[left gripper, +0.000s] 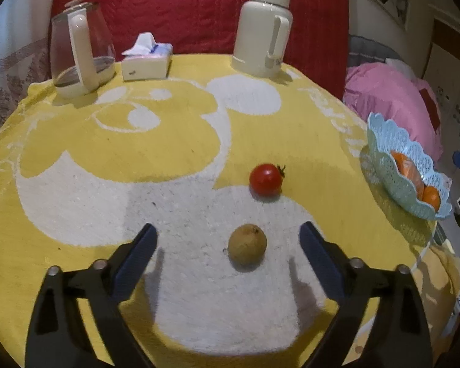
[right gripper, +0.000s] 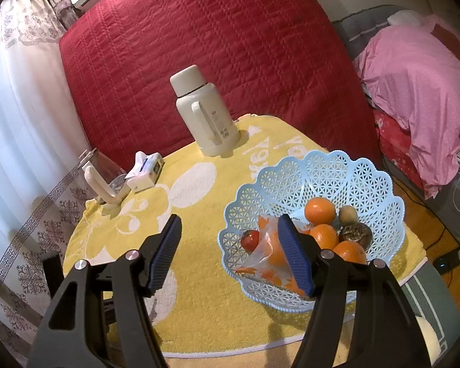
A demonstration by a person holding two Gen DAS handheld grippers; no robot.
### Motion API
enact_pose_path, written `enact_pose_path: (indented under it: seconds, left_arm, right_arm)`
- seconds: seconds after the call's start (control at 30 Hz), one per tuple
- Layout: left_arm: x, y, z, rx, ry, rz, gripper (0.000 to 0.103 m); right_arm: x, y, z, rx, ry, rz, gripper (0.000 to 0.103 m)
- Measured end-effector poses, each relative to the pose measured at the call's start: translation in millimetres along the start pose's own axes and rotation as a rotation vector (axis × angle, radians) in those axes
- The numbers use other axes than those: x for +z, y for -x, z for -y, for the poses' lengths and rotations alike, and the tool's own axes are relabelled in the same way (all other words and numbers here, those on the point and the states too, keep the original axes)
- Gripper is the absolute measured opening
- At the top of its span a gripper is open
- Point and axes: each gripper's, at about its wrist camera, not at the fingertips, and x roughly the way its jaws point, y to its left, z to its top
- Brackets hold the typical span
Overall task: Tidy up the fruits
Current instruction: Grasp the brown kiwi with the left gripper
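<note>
The left gripper (left gripper: 228, 239) is hovering low over the near part of the surface (left gripper: 107, 153), its jaws spread wide and gripping nothing. A small brown fruit (left gripper: 247, 243) is lying on the yellow and white towel (left gripper: 76, 190) between the two jaws, just ahead of their tips and touching neither. A little farther on, a red tomato (left gripper: 266, 179) is sitting on the towel, apart from the brown fruit. Toward the right edge of the surface, a pale blue lattice basket (left gripper: 383, 141) is holding oranges.

The right gripper (right gripper: 230, 233) is hanging above that basket's (right gripper: 322, 168) near rim, its jaws also released and holding nothing. Inside the basket, three oranges (right gripper: 319, 210), a second tomato (right gripper: 250, 239), a greenish fruit (right gripper: 348, 213), a dark fruit (right gripper: 355, 233) and a clear bag of orange pieces (right gripper: 270, 254) are lying together.

Along the far edge of the surface, a glass kettle (left gripper: 79, 52), a tissue box (left gripper: 147, 61) and a cream thermos (left gripper: 263, 30) are standing in a row.
</note>
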Motion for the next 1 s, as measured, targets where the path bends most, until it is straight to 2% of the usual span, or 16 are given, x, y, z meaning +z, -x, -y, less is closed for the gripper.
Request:
enact_pose_path:
  seconds: [0.17, 0.43, 0.6, 0.83, 1.0]
  left_arm:
    - [-2.9, -9.1, -1.6, -0.008, 0.011, -0.038, 0.071]
    - [-4.2, -7.5, -0.7, -0.012, 0.008, -0.035, 0.049]
    - [-7.2, -5.6, 8.2, -0.046, -0.034, -0.037, 0.028]
    - [-7.7, 0.3, 4.9, -0.059, -0.014, -0.009, 0.027]
    - [-7.2, 10.6, 0.0, -0.009, 0.009, 0.048, 0.027]
  right_arm:
    - [-2.6, -4.2, -1.0, 0.001, 0.003, -0.012, 0.067]
    - [-6.5, -9.0, -3.9, 0.006, 0.014, -0.028, 0.067]
    - [-8.9, -12.0, -5.4, 0.006, 0.018, -0.037, 0.067]
    - [-19.0, -19.9, -9.5, 0.006, 0.021, -0.068, 0.067]
    - [-22.3, -25.8, -22.2, 0.016, 0.041, -0.085, 0.067]
